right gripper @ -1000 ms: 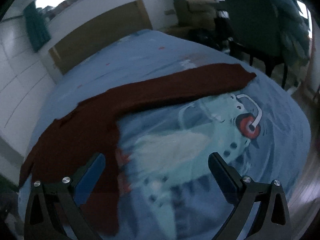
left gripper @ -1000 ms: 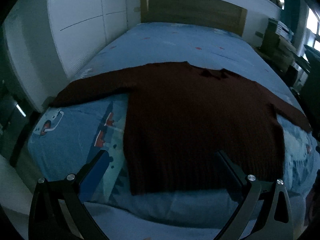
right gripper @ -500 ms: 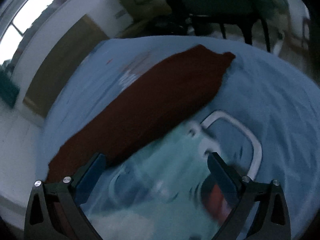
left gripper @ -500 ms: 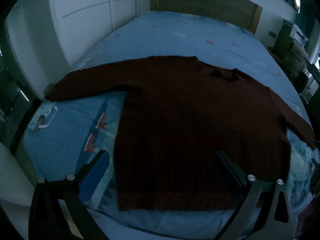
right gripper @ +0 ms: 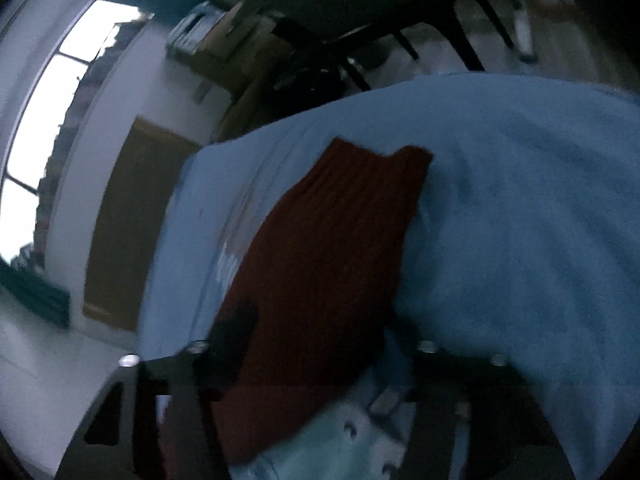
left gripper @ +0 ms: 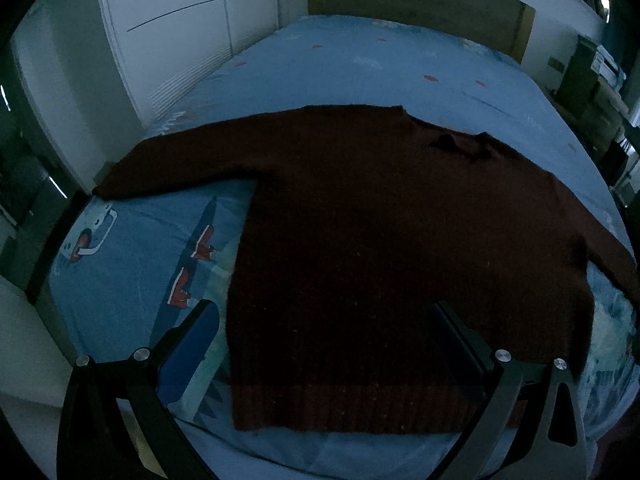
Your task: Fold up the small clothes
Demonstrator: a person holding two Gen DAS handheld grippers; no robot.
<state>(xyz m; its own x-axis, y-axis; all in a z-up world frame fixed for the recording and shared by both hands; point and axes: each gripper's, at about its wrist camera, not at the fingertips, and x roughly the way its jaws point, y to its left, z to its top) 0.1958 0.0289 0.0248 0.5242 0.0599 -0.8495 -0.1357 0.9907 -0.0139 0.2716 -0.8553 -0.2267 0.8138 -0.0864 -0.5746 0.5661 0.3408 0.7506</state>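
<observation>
A dark maroon long-sleeved sweater (left gripper: 392, 256) lies flat on the blue bed, sleeves spread out to both sides, hem toward me. My left gripper (left gripper: 320, 340) is open and empty, hovering above the sweater's hem. In the blurred right wrist view, the sweater's right sleeve (right gripper: 332, 256) runs up between my right gripper's (right gripper: 316, 336) open fingers, its cuff near the bed's edge. I cannot tell whether the fingers touch the sleeve.
The blue bed sheet (left gripper: 132, 264) has cartoon prints. A wooden headboard (left gripper: 420, 8) and white wardrobe doors (left gripper: 180, 32) stand at the far end and left. Chair legs (right gripper: 404, 40) and boxes stand beyond the bed's right edge.
My left gripper has moved closer over the sweater's hem. My right gripper has swung out along the right sleeve toward its cuff and tilted, so the view is blurred.
</observation>
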